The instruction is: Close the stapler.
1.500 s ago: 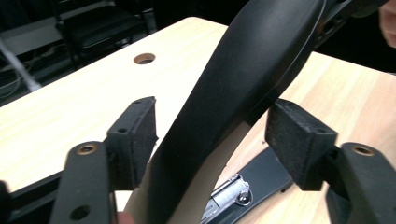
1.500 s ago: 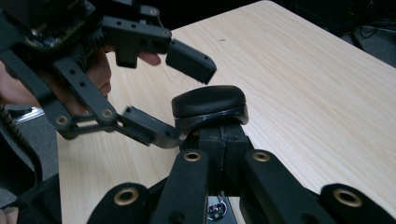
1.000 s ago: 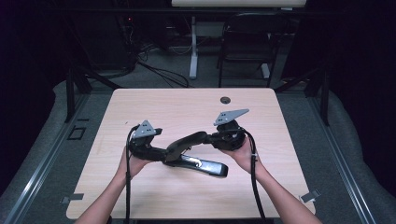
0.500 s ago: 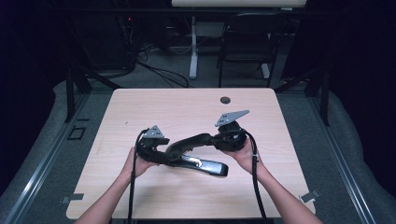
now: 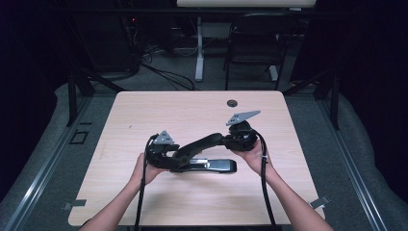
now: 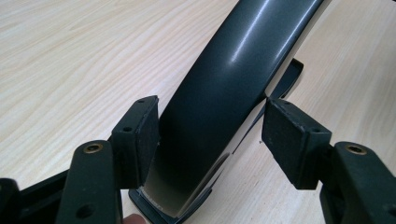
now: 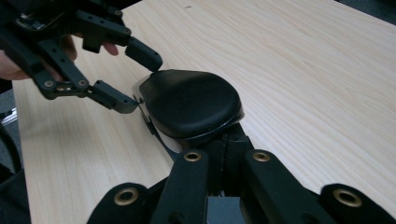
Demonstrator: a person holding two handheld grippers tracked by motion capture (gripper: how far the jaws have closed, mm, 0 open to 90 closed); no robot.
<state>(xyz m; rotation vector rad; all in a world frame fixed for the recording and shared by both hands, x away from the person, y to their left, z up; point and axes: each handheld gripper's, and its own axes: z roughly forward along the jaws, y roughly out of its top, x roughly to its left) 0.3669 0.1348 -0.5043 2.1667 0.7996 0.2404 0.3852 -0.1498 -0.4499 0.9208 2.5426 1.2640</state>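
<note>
**Between two grippers, a stapler with its arm raised**

At the left, the left gripper [image 5: 166,153] straddles the hinge end of a black stapler [image 5: 204,156]; its jaws have just been closing, one pad [image 6: 140,135] touching the glossy arm, the other pad just clear. Rightward, the stapler's base lies flat on the wooden table [image 5: 144,110], well apart from a small grommet hole [image 5: 232,103] beyond. At the right, the right gripper [image 5: 235,139] is pinched on the raised arm's front end.
</note>
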